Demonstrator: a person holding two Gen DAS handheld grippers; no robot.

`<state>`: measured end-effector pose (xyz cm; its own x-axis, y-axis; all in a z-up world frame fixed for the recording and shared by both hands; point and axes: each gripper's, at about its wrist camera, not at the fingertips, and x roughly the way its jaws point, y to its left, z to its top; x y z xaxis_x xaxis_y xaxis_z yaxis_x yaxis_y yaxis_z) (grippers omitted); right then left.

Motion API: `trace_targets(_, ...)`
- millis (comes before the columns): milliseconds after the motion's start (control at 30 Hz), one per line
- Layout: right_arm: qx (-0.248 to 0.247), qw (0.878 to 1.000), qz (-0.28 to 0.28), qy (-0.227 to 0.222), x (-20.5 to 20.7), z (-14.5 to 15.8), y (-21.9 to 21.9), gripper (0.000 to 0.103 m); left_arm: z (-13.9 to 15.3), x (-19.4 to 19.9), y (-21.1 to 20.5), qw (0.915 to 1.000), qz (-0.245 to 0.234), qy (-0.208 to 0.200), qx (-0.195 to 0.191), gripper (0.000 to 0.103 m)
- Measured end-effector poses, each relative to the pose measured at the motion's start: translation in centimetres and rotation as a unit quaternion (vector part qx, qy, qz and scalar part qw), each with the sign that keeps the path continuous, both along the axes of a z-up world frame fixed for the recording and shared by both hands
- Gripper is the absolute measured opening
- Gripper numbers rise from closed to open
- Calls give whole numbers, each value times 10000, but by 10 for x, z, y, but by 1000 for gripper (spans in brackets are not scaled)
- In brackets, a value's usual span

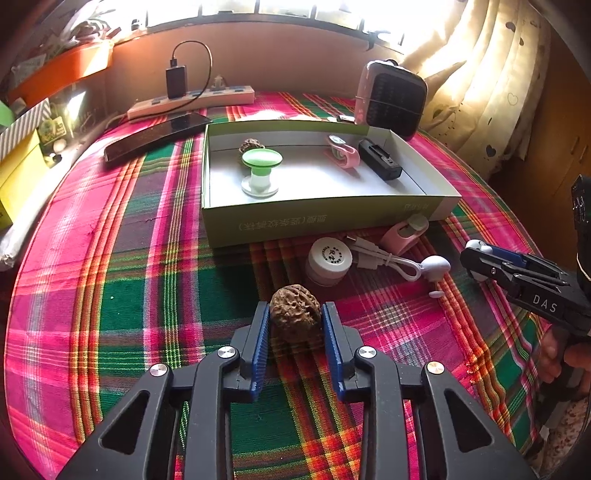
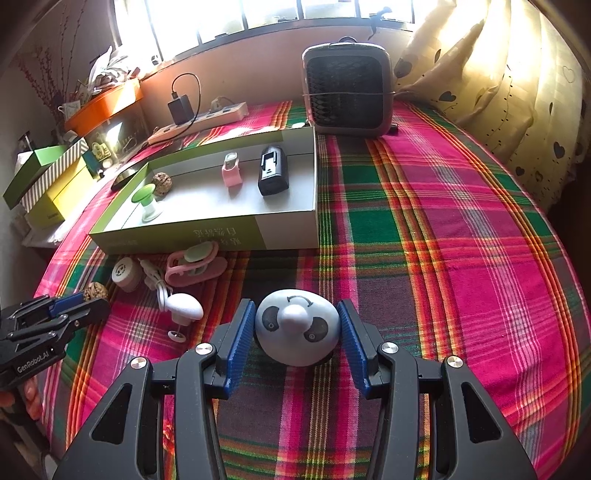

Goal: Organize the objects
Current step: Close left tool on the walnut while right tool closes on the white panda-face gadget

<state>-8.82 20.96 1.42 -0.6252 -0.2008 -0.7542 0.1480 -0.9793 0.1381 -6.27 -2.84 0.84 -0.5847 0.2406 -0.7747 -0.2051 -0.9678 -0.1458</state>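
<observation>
Left wrist view: the left gripper has its jaws closed narrow on the walnut, ready to carry it to the box at 12 o'clock.

Right wrist view: the right gripper brackets the panda toy; the pads seem to touch it, probably a hold

Looks like somebody's home, probably a bedroom or living room – plaid tablecloth on the table, heart-print curtains by a sunny window, a power strip with a charger plugged in, and a small fan heater.
</observation>
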Motion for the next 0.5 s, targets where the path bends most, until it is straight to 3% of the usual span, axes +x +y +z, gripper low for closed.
trace_targets(500, -38, 10000, 36, -12, 0, 0, -1, 47, 1, 0, 0, 10000, 4, -7, 5, 26)
